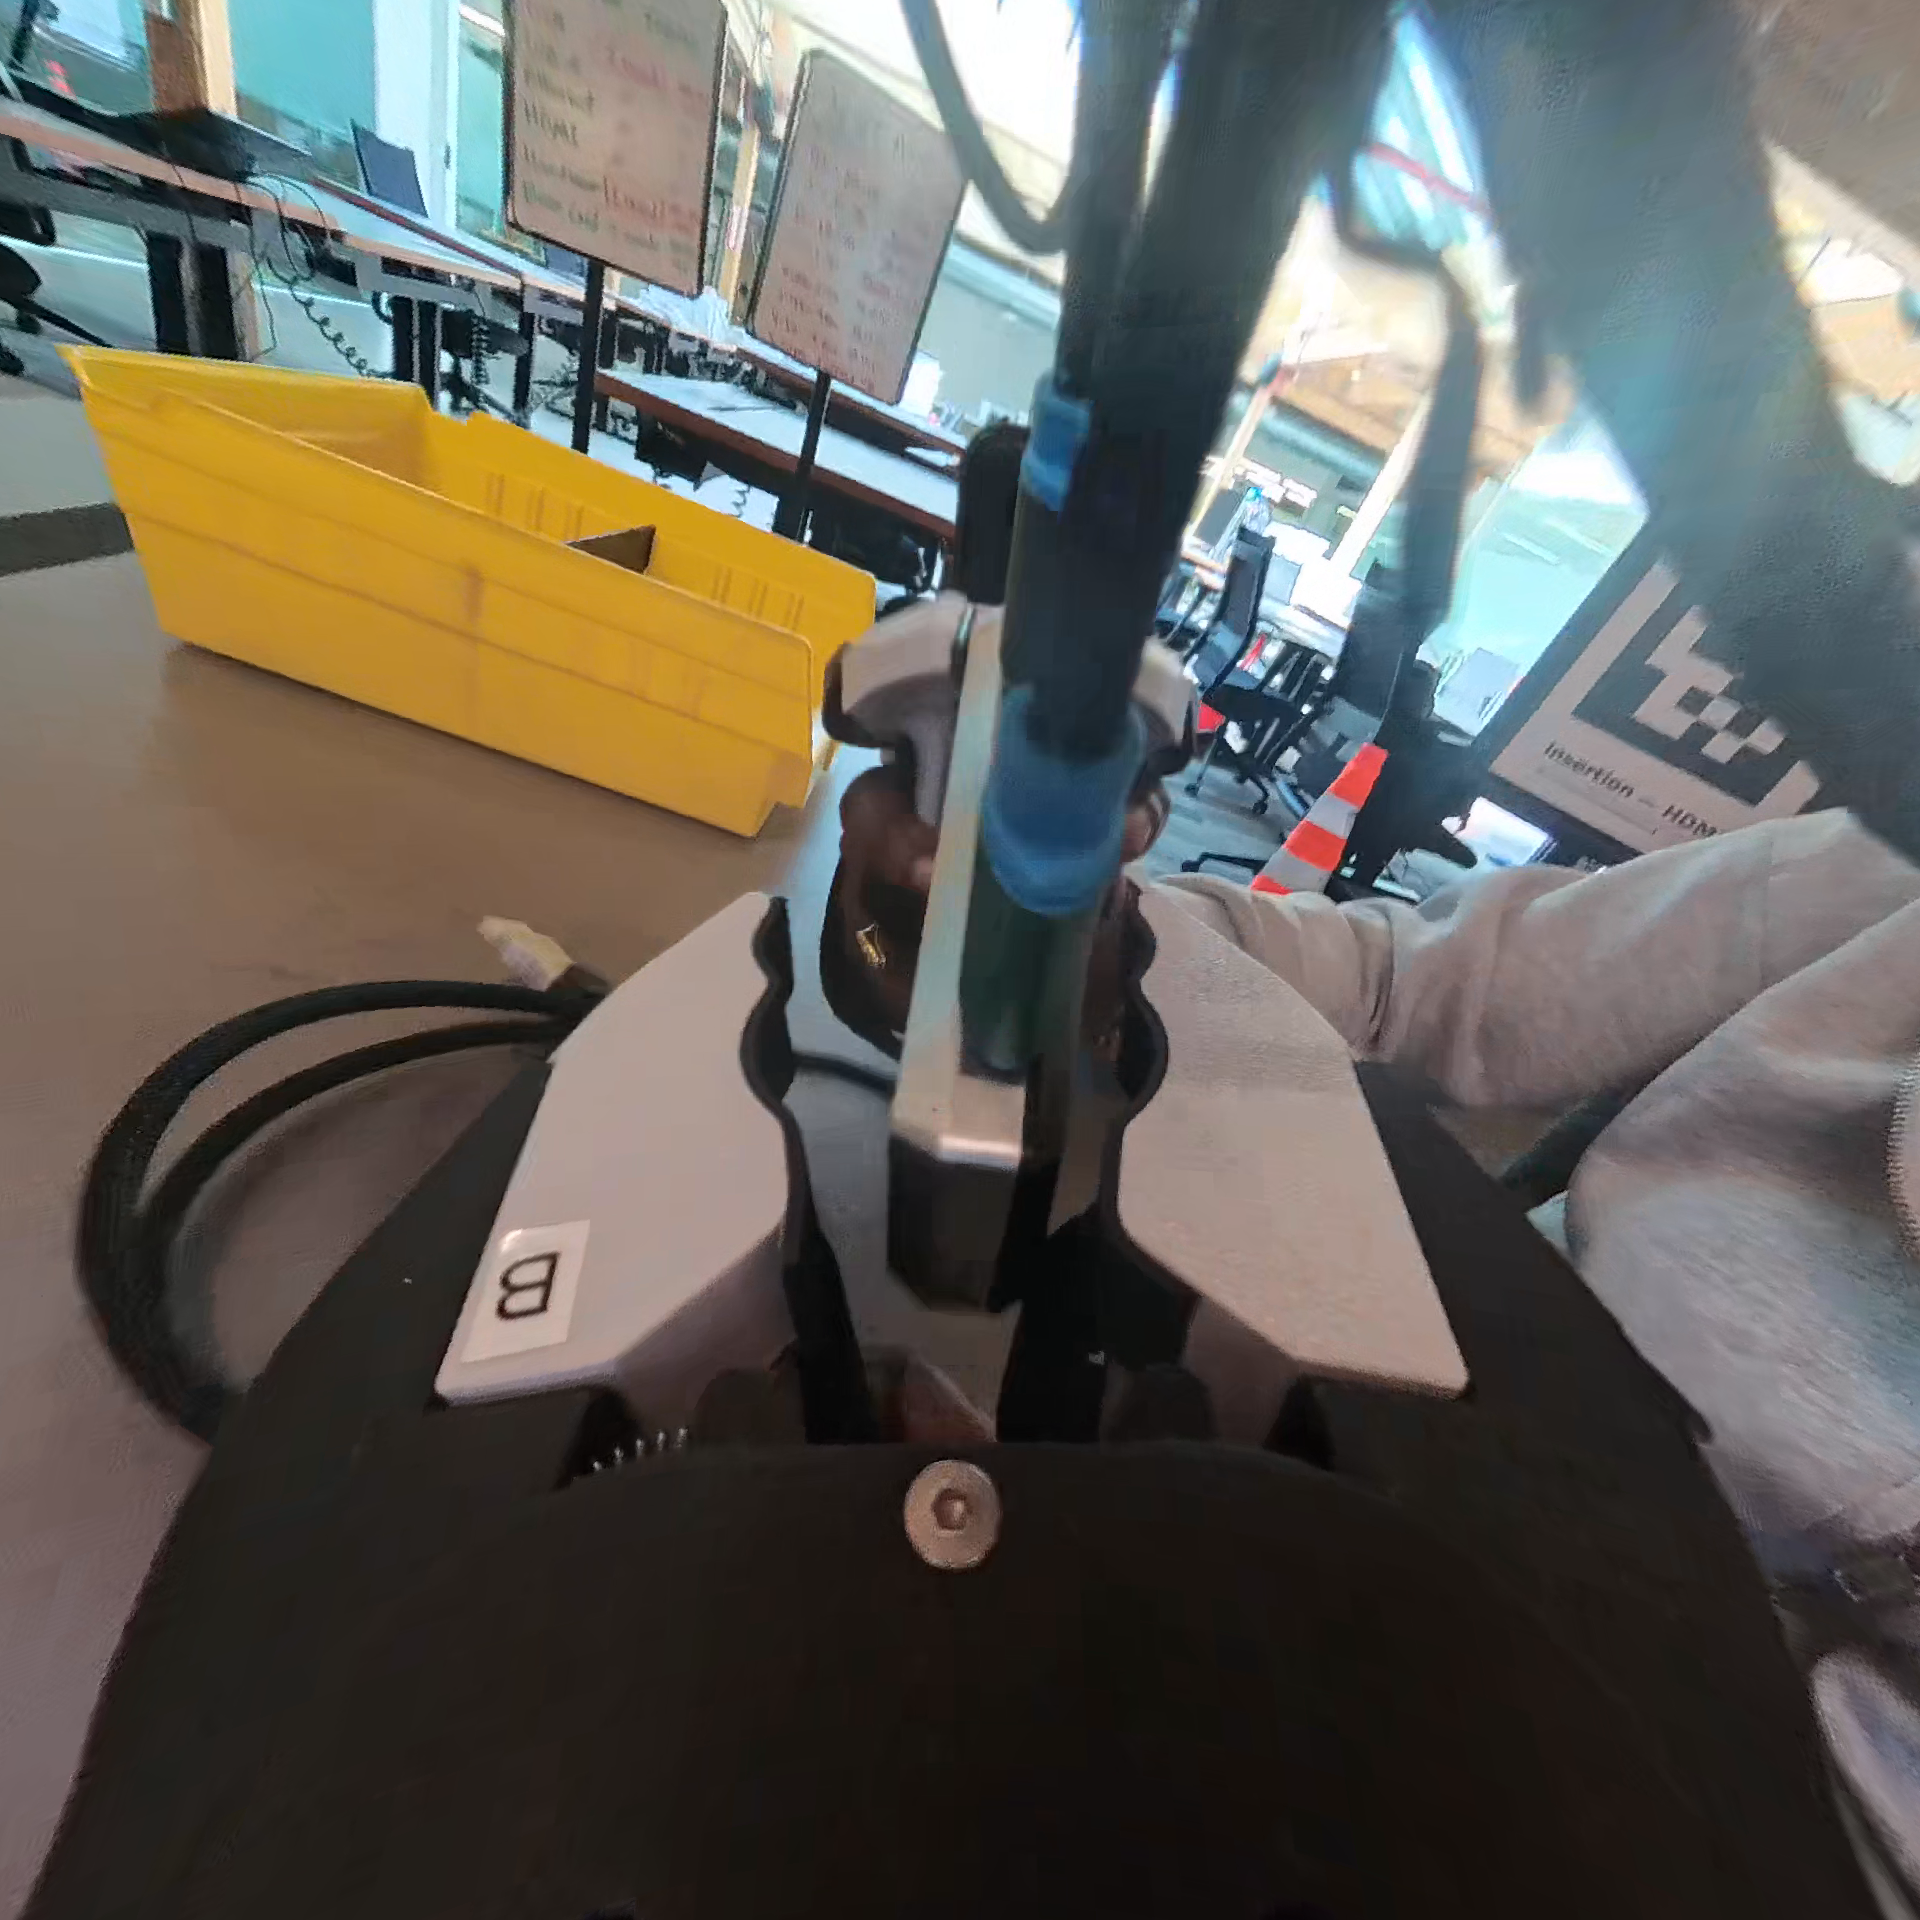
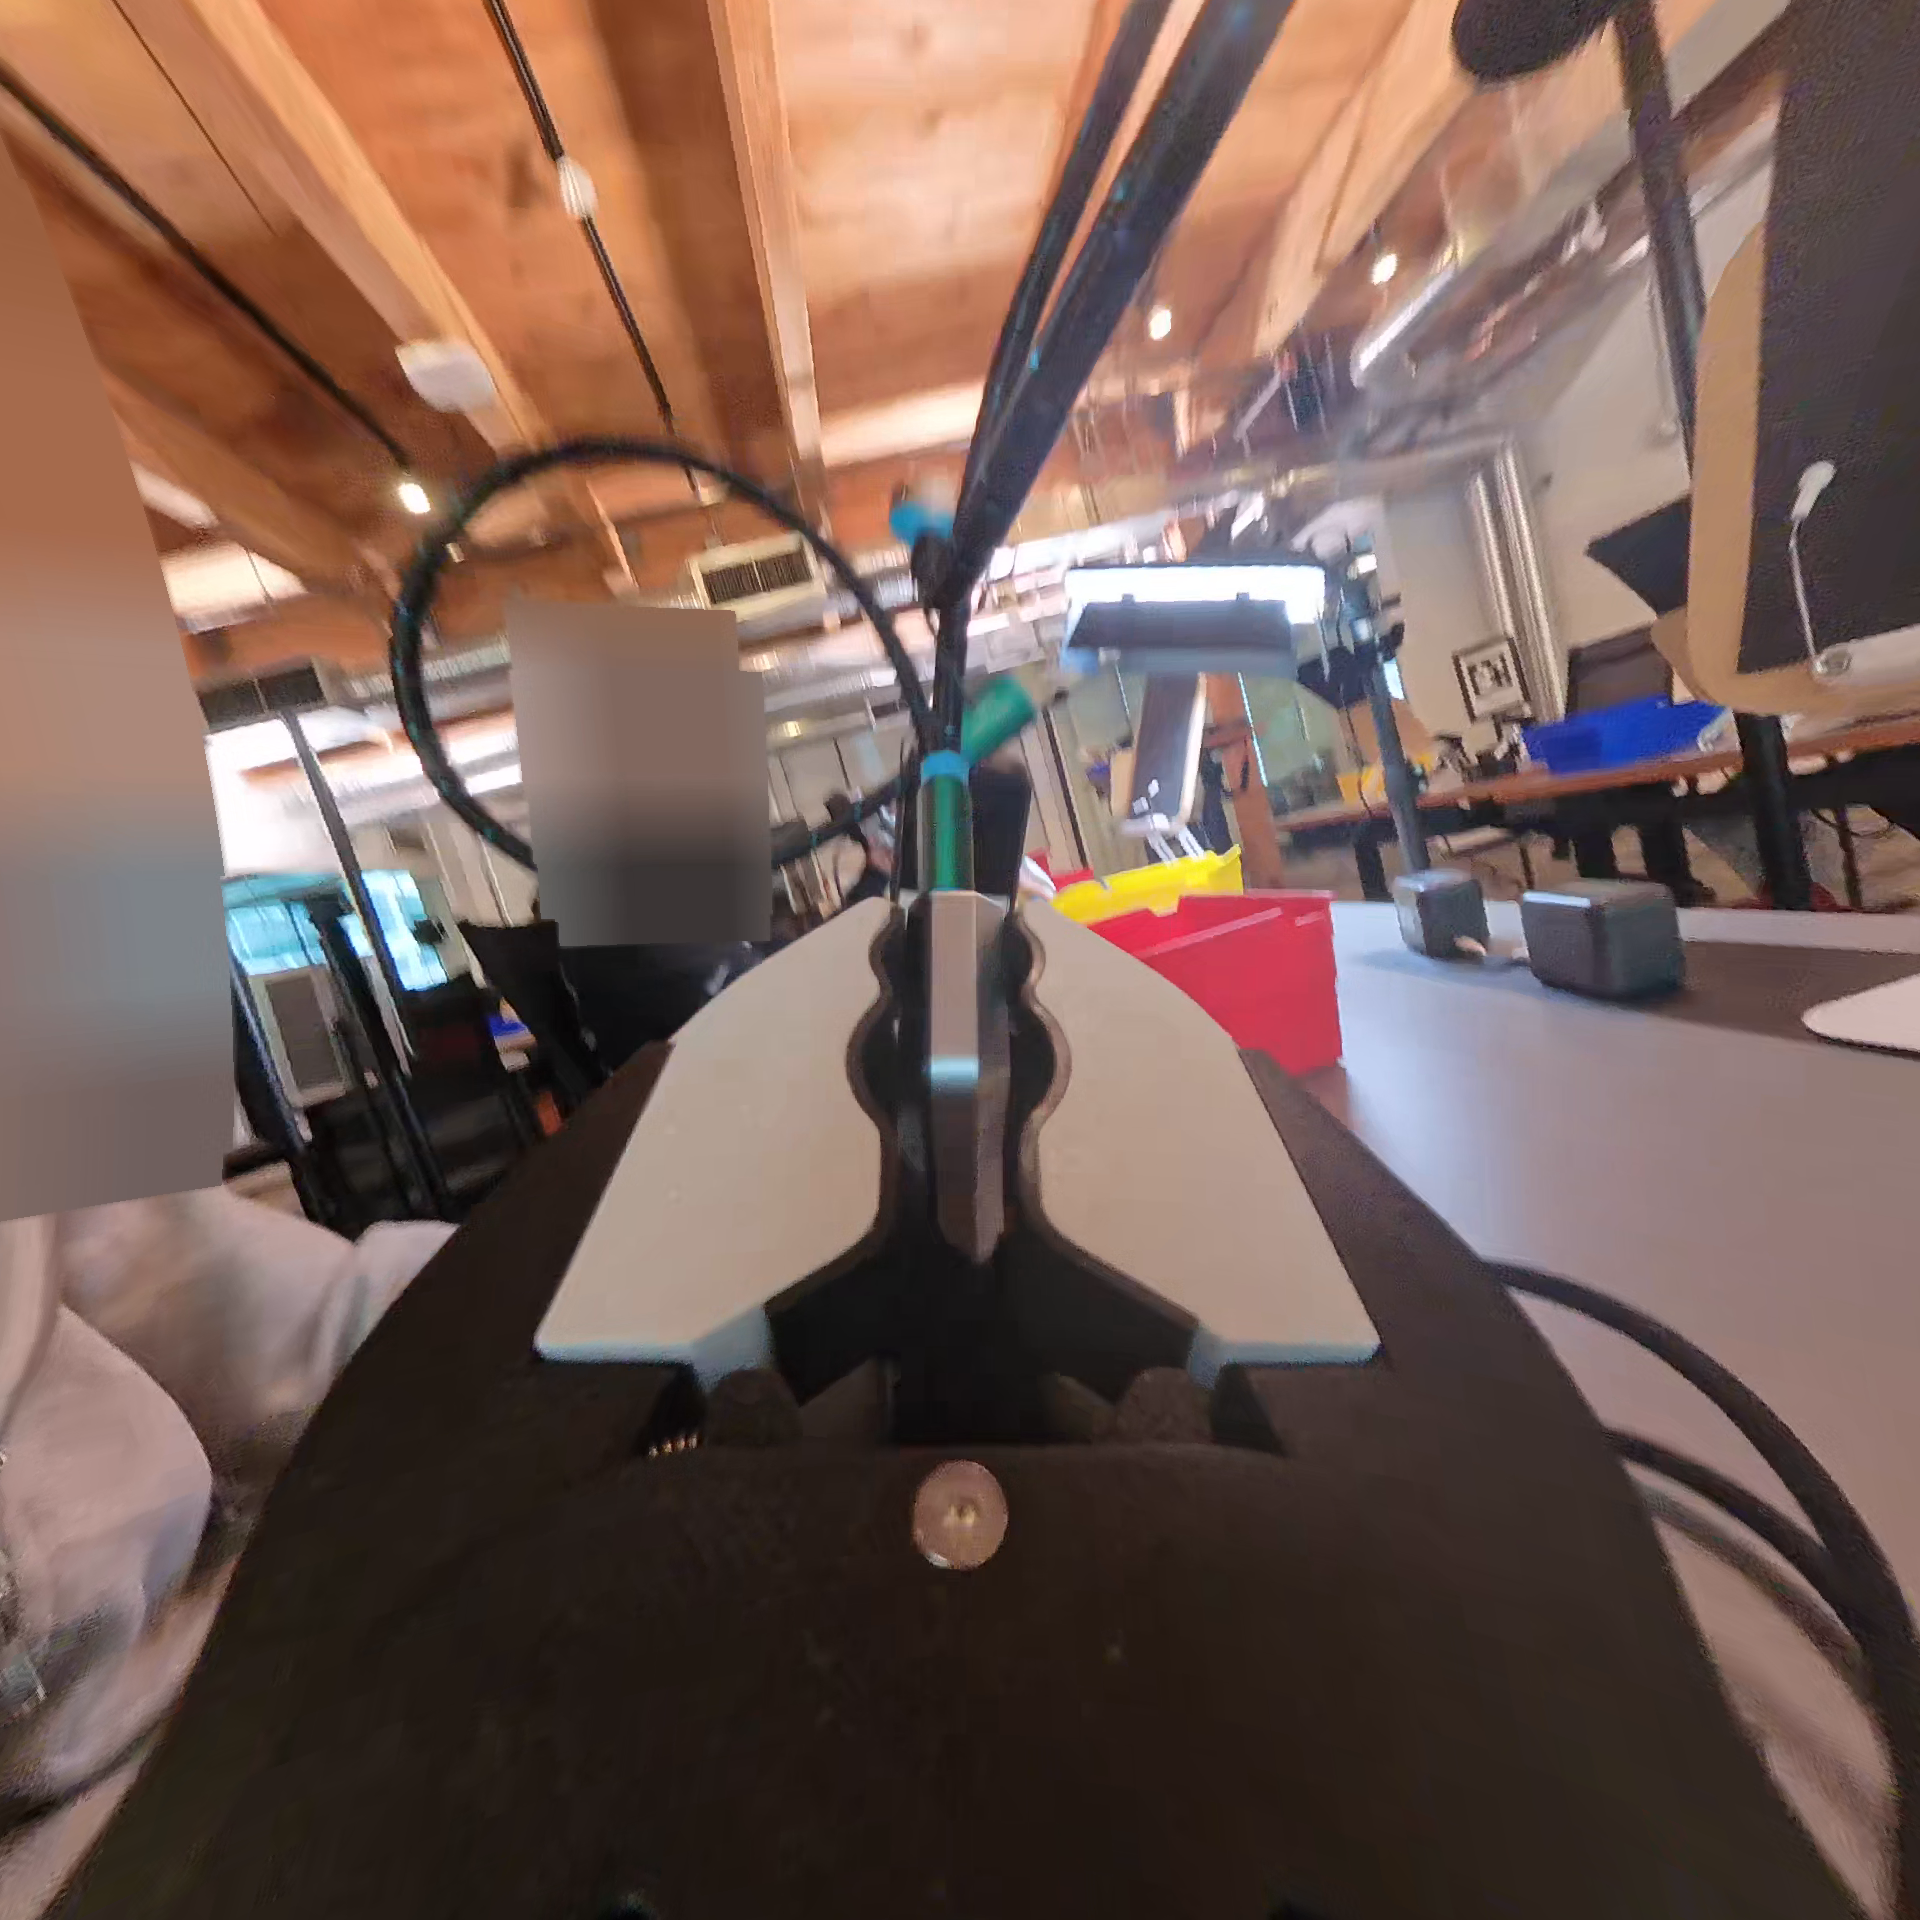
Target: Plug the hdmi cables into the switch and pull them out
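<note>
The right tongs are clenched edge-on around the slim grey HDMI switch, lifted off the tabletop. In the left wrist view, the left tongs straddle the same switch with a gap at each side, apparently released. A black HDMI cable with blue tape bands stands plugged in at 12 o'clock; another braided cable coils at 9 o'clock, near a yellow bin. The switch looks light and rigid; cables seem springy, so the stiff plug body appears the best hold.
</note>
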Action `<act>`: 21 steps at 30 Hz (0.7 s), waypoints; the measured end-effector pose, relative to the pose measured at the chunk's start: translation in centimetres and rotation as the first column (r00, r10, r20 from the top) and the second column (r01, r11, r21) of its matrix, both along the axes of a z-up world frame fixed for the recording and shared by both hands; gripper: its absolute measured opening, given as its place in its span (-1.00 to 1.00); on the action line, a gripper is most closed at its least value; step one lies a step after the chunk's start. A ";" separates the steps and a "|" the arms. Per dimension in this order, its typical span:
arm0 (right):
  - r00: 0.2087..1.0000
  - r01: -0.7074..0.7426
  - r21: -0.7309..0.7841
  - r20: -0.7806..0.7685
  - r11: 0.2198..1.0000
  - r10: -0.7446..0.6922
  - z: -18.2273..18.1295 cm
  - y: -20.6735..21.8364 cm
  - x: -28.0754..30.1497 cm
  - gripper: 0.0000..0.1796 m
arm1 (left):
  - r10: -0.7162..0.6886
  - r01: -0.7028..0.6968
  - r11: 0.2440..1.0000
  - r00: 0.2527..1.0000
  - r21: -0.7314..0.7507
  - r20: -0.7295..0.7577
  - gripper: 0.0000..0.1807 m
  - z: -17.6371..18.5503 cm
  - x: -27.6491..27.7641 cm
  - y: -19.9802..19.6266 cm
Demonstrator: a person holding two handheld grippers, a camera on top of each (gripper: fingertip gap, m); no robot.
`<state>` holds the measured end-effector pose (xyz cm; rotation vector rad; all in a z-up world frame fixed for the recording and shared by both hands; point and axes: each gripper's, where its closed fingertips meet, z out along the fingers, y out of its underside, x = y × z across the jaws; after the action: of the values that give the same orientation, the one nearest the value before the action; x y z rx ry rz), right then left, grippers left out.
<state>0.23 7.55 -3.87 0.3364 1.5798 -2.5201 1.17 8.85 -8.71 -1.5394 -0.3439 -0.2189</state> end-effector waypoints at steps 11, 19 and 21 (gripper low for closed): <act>0.996 0.059 0.017 -0.061 0.998 -0.058 0.1 -0.5 0.1 -0.78 | 0.069 -0.055 0.994 0.986 0.092 -0.153 -0.62 2.2 0.0 -0.9; 0.993 0.021 0.305 -0.121 0.952 0.017 -2.6 -1.7 0.7 -0.77 | 0.027 -0.039 0.998 0.977 -0.054 -0.210 -0.65 0.5 0.6 -0.8; 0.988 0.053 0.257 -0.154 0.965 -0.014 -2.2 -1.7 0.6 -0.78 | -0.006 -0.014 0.995 0.982 -0.103 -0.191 -0.64 -0.3 0.9 -0.5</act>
<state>0.86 5.86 -6.03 0.2069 1.9857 -2.4138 2.06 8.30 -9.00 -1.6473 -0.2087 -0.0497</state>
